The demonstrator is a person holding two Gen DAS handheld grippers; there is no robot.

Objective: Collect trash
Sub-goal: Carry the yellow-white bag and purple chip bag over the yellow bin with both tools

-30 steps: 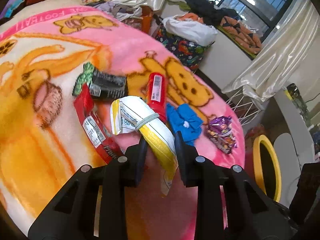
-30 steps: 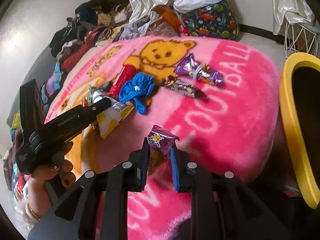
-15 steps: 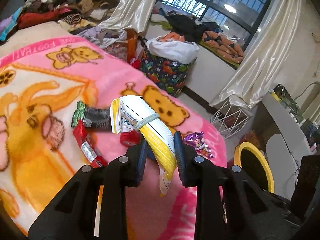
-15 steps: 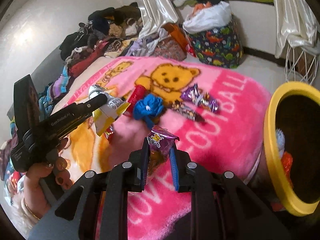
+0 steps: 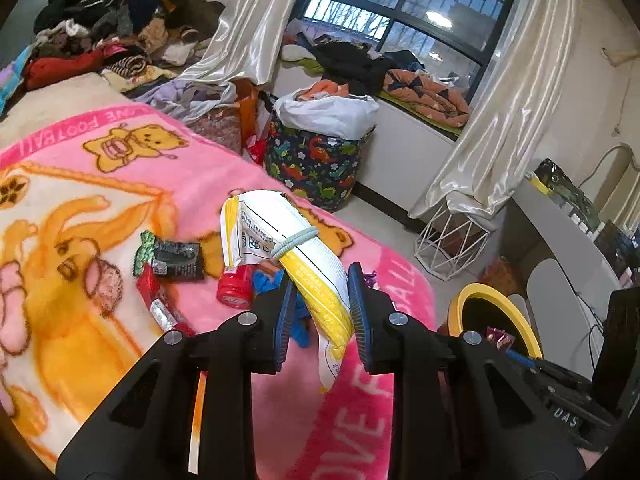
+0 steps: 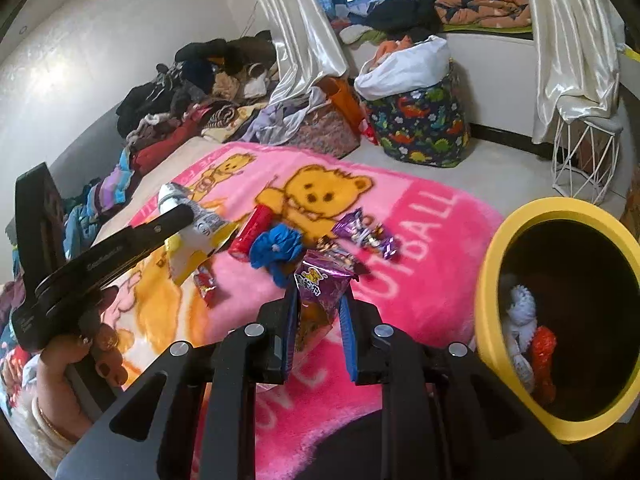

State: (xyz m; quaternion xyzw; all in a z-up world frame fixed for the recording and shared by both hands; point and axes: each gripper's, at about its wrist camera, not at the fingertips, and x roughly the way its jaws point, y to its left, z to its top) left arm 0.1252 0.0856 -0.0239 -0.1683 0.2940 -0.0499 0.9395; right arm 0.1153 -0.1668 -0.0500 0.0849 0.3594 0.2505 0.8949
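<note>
My left gripper is shut on a white-and-yellow snack bag with a pale band around it, held above the pink bear blanket. My right gripper is shut on a purple snack packet, lifted over the blanket's near edge. A yellow-rimmed bin stands to the right with white and red rubbish inside; it shows in the left wrist view as the bin. On the blanket lie a red tube, a blue crumpled cloth, purple wrappers, a black wrapper and a red wrapper.
The hand with the left gripper fills the left of the right wrist view. A dinosaur-print basket, a white wire stool and curtains stand on the floor beyond the bed. Piled clothes line the far wall.
Both grippers have risen with their packets held, and the views have tilted up. The yellow bin has come further into view on the right.
</note>
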